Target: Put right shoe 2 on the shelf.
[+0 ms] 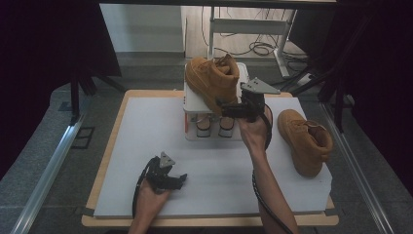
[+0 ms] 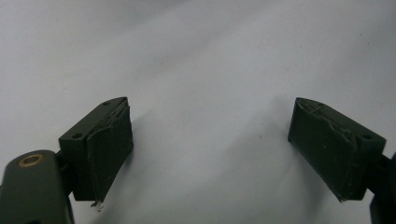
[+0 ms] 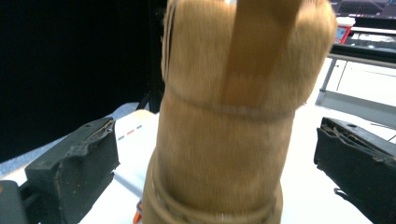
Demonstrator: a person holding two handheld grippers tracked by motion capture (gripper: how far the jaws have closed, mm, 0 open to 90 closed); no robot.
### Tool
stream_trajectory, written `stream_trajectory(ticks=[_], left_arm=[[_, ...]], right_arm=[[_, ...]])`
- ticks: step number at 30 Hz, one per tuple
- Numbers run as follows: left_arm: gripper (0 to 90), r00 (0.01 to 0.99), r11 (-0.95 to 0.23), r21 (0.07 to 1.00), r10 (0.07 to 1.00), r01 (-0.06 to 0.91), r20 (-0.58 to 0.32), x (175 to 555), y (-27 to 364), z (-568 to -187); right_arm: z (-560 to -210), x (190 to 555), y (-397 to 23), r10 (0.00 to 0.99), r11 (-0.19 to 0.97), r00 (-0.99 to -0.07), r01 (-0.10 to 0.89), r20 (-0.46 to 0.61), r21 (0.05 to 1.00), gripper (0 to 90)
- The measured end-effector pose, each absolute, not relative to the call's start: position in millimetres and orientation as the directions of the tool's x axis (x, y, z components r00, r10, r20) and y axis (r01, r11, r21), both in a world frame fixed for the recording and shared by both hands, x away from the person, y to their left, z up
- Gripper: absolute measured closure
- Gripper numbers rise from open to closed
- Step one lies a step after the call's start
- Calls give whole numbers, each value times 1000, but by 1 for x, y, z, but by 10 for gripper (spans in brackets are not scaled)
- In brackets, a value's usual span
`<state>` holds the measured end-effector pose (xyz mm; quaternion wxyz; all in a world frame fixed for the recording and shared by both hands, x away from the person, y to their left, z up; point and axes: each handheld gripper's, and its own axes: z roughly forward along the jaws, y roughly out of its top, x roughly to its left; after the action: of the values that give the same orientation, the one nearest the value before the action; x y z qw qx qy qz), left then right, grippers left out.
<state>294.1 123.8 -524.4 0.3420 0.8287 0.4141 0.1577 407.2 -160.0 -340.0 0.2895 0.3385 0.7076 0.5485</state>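
Note:
A tan suede boot (image 1: 212,80) stands on top of a small white rack (image 1: 194,105) at the far middle of the table. My right gripper (image 1: 229,108) is at the boot's heel end with its jaws on either side. In the right gripper view the boot's heel (image 3: 224,121) stands between the two pads with a gap on each side, so the right gripper (image 3: 219,140) is open. A second tan boot (image 1: 304,141) lies on the white board (image 1: 146,141) at the right. My left gripper (image 1: 179,179) rests low near the front, open and empty over the white surface (image 2: 210,149).
A pair of pale shoes (image 1: 212,127) sits on the rack's lower shelf. The white board lies on a wooden table (image 1: 104,161). Behind the table are a desk frame and cables (image 1: 258,46) on the floor, with dark curtains on both sides.

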Motion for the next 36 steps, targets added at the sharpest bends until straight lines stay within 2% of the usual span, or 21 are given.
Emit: stream_trajectory(ticks=[11,15,16,18,19,21,23,31,36], left_arm=[[137,608,-423,698,794,578,-22,294,124,-524],[137,609,-425,697,793,577,-21,294,124,-524],[137,609,-425,697,793,577,-20,294,124,-524],[137,610,-427,696,792,577,-19,294,124,-524],[137,610,-428,696,792,577,-19,294,124,-524],[137,610,-428,696,792,576,-18,294,124,-524],[137,610,-429,696,792,576,-18,294,124,-524],[138,612,-433,693,791,576,-15,294,124,-524],[138,612,-433,693,791,576,-15,294,124,-524]], right_arm=[[-349,394,-172,774,156,-632,251,40,955,0],[-352,388,-176,775,172,-631,259,32,950,13],[-353,387,-177,779,180,-627,268,29,947,42],[-355,383,-180,780,189,-625,265,19,946,170],[-356,381,-182,777,188,-629,264,21,946,195],[-358,379,-187,766,203,-642,271,20,941,313],[-361,377,-189,760,223,-650,282,15,933,330],[-368,374,-194,737,249,-676,277,4,928,664],[-371,377,-193,735,258,-678,272,-6,927,762]])
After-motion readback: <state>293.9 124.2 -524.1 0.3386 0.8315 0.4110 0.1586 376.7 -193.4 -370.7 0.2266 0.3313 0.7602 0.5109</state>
